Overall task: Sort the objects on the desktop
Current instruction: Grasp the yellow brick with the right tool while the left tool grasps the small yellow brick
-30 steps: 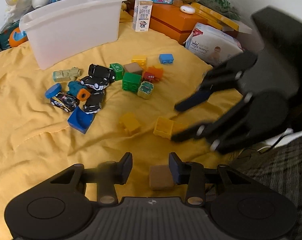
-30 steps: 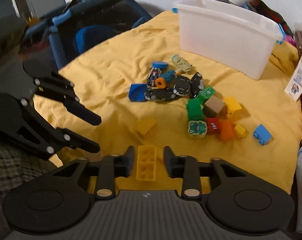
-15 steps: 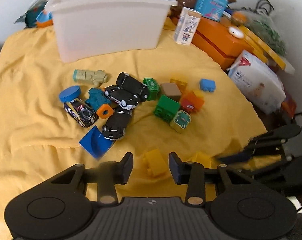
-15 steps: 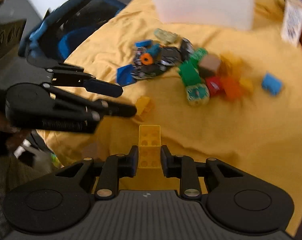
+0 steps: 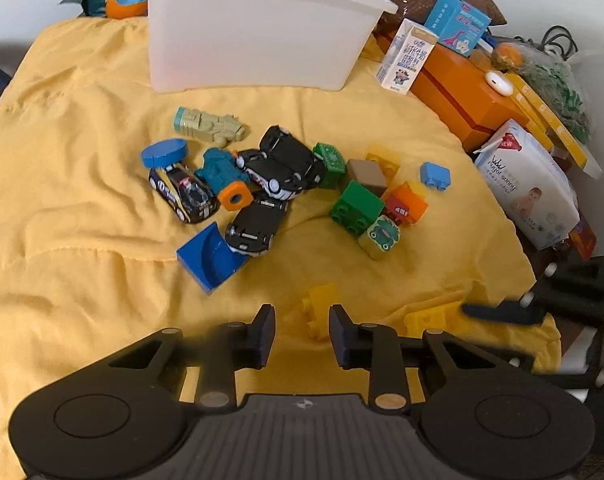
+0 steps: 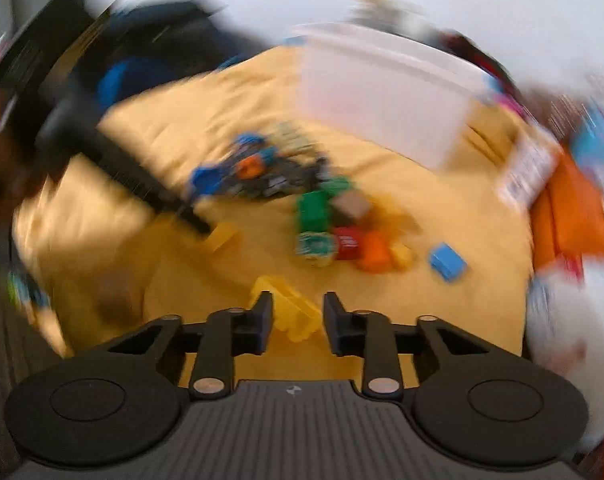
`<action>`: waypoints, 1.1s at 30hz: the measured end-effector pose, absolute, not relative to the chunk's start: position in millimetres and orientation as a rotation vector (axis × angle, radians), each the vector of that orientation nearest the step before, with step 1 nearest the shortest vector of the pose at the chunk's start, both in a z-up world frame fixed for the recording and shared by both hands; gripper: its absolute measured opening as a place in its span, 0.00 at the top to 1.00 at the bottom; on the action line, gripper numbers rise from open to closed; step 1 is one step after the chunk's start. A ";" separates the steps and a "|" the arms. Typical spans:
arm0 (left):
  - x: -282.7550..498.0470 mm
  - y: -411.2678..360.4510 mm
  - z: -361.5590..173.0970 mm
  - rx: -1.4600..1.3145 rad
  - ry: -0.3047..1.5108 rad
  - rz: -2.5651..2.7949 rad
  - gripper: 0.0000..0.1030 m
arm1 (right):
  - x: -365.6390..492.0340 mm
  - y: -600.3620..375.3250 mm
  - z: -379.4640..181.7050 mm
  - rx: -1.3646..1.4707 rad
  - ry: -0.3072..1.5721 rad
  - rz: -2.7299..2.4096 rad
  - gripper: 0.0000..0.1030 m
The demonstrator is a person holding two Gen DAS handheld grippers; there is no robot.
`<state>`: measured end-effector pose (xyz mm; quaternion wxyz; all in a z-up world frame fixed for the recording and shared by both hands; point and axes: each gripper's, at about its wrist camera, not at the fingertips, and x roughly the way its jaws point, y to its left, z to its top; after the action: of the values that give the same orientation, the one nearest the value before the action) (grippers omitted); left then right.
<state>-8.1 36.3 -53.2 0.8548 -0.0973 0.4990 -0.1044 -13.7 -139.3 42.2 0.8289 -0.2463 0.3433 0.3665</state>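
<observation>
Toys lie on a yellow cloth [image 5: 82, 200]. My left gripper [image 5: 302, 332] points down at a small yellow brick [image 5: 319, 308]. The brick sits between the fingertips near the right one; the jaws are closing and a gap remains on the left. In the blurred right wrist view, my right gripper [image 6: 298, 316] is closing on a flat yellow brick [image 6: 290, 310], which sits tilted between its pads. The left wrist view shows that gripper [image 5: 485, 314] at the right edge with the flat brick [image 5: 425, 318] at its tip. The white bin [image 5: 254, 40] stands at the back.
Black toy cars [image 5: 278, 168], a blue ramp piece [image 5: 208, 256], green [image 5: 355, 206], orange, brown and light blue blocks [image 5: 433, 174] cluster mid-cloth. An orange box [image 5: 461, 92], a milk carton [image 5: 405, 56] and a wipes pack [image 5: 529, 188] line the right side.
My left gripper left the brown block, came over the small yellow brick and narrowed its jaws. My right gripper closed on the flat yellow brick and swung, blurring its view.
</observation>
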 end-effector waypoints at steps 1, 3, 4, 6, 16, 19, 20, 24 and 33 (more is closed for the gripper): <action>-8.5 36.0 -53.2 -0.211 1.050 -0.224 0.68 | -17.7 -131.7 37.8 -0.591 0.716 0.816 0.78; -9.5 33.3 -52.4 -0.203 1.046 -0.229 0.68 | -25.5 -121.6 29.7 -0.689 0.694 0.898 0.81; -9.9 31.4 -52.1 -0.195 1.045 -0.232 0.68 | -28.2 -119.3 26.3 -0.729 0.685 0.931 0.82; -9.9 28.3 -52.4 -0.186 1.049 -0.234 0.68 | -27.7 -114.6 20.3 -0.797 0.681 0.972 0.83; 0.9 16.8 -62.0 -0.181 1.064 -0.242 0.71 | 10.3 -117.3 13.3 -0.827 0.639 0.849 0.81; 2.9 14.1 -63.1 -0.184 1.062 -0.246 0.71 | 26.2 -123.9 15.4 -0.749 0.668 0.796 0.77; 3.7 11.6 -63.3 -0.177 1.063 -0.249 0.71 | 28.8 -127.9 18.0 -0.722 0.678 0.778 0.76; -2.2 -21.4 -56.6 0.051 1.028 -0.279 0.73 | 37.2 -144.7 20.6 -0.630 0.725 0.714 0.72; -23.9 -70.6 -50.2 0.357 0.928 -0.408 0.72 | 36.0 -176.6 18.1 -0.401 0.822 0.585 0.68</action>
<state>-23.9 -70.6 -50.2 0.8591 0.1702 0.4418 -0.1943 36.0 -176.6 18.1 0.8563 -0.1906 0.3909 0.2784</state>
